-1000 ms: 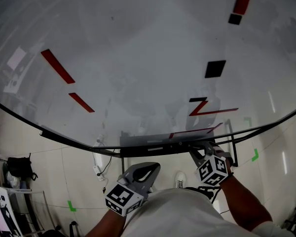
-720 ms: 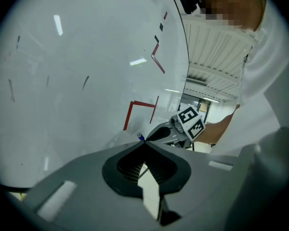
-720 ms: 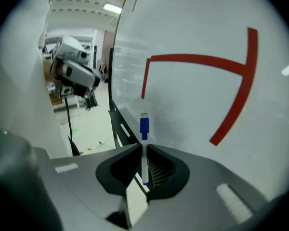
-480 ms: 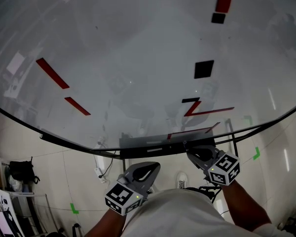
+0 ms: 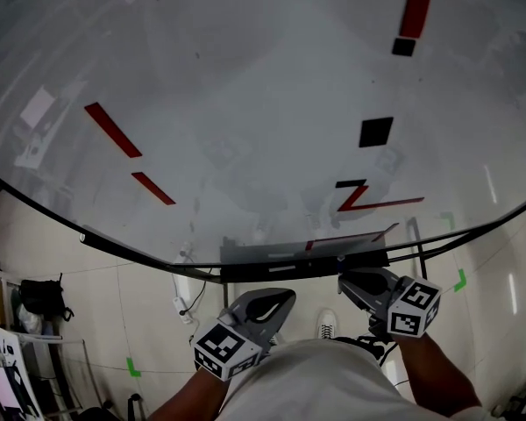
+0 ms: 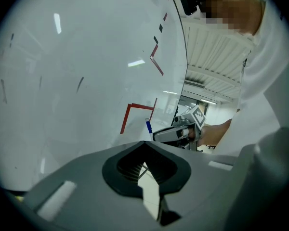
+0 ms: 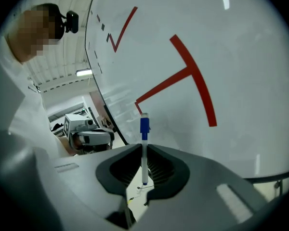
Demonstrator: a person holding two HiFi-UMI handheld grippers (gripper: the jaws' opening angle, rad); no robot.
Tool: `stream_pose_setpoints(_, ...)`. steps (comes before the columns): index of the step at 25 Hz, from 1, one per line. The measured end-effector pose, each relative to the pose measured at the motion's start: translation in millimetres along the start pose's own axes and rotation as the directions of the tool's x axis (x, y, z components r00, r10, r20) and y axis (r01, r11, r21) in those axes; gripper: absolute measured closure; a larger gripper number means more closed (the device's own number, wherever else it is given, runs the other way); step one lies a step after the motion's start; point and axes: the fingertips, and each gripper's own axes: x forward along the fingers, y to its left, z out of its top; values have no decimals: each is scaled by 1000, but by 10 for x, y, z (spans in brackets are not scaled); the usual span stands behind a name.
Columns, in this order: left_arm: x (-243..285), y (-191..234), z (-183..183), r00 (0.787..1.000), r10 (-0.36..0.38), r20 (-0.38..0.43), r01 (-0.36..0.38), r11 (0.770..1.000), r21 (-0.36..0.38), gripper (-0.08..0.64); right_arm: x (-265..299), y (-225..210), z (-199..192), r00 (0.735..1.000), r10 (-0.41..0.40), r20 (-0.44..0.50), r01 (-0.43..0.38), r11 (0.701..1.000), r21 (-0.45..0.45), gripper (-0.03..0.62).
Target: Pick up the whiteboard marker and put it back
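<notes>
Whiteboard marker [image 7: 144, 127], slim white barrel, blue cap, pinched in right gripper [image 7: 143, 150].

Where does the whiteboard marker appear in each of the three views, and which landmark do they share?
Head view: too small to make out; it would be at the right claw, under the board's lower edge.
Left gripper view: whiteboard marker at centre, its blue end sticking out of the right claw.
Right gripper view: centre, upright, gripped by this claw.
Shared landmark: the whiteboard with red lines.
</notes>
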Motion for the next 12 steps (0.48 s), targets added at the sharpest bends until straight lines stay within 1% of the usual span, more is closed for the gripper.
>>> stream_pose_setpoints(3,-16,-16,6,1000,-16,9,16,1000,-9,543,-14,68,34,998,46,33,-48,997,59,555)
stream_pose_setpoints(6,-16,-17,12,1000,-18,13,18,1000,1,543,-42,128,67,995,80,60,-86,990,108,557)
stream_pose_setpoints(12,-75,-37,76,999,-32,21,31,999,18,543,-138,411,211,987,132,87,-138,988,63,557)
